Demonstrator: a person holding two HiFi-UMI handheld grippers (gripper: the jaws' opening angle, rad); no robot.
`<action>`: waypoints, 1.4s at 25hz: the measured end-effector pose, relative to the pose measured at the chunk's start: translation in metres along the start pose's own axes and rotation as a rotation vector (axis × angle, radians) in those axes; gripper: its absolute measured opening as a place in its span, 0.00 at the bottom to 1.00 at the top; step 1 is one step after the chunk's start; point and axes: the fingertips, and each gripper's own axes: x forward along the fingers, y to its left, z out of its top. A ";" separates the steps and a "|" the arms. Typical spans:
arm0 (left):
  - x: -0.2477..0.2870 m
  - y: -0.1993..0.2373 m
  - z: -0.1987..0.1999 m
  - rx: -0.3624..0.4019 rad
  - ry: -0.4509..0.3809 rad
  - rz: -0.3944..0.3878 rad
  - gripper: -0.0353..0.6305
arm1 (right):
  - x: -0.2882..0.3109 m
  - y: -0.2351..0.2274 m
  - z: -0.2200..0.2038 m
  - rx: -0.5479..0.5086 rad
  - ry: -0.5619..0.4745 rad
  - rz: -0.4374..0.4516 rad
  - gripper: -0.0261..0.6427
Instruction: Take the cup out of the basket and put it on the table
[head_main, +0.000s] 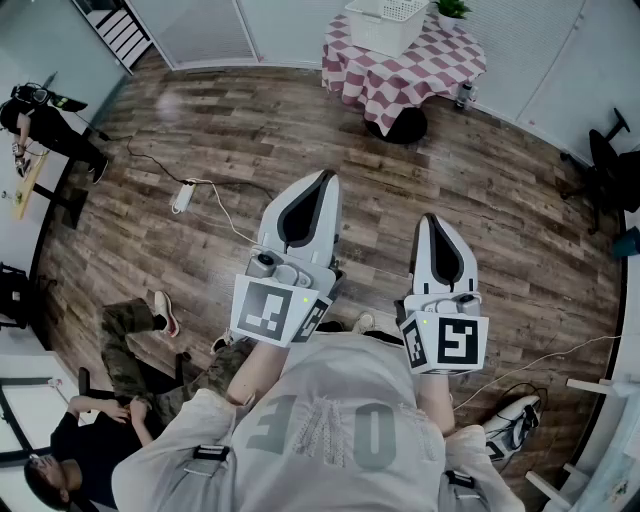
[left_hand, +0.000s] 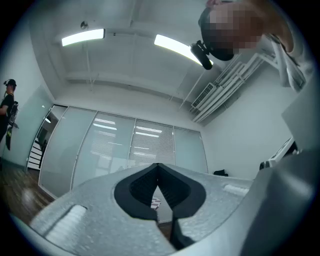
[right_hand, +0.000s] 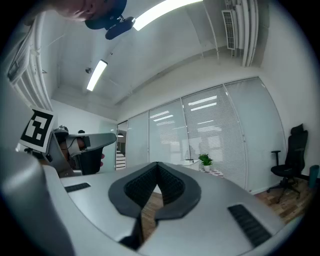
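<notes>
A white basket (head_main: 385, 20) stands on a round table (head_main: 440, 65) with a red-and-white checked cloth, far across the room at the top of the head view. No cup shows in any view; the basket's inside is hidden. My left gripper (head_main: 322, 180) and right gripper (head_main: 432, 220) are held close to the person's chest, over the wood floor and well short of the table. Both point toward it. In the left gripper view the left gripper (left_hand: 159, 166) has its jaws closed tip to tip with nothing between them. The right gripper (right_hand: 157, 165) is likewise shut and empty.
A power strip (head_main: 182, 196) with its cable lies on the floor to the left. A person sits on the floor (head_main: 120, 390) at lower left, and another stands at far left (head_main: 45, 120). An office chair (head_main: 610, 160) is at the right. A small plant (head_main: 452, 8) sits beside the basket.
</notes>
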 end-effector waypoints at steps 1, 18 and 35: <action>0.003 0.001 0.002 0.010 0.001 -0.007 0.06 | 0.002 -0.002 0.001 0.001 0.000 -0.011 0.06; 0.023 0.017 -0.008 0.002 0.013 0.029 0.06 | 0.014 -0.025 0.012 0.076 -0.074 0.013 0.06; 0.069 0.040 -0.051 -0.016 0.056 0.056 0.06 | 0.047 -0.058 -0.024 0.076 0.003 0.026 0.06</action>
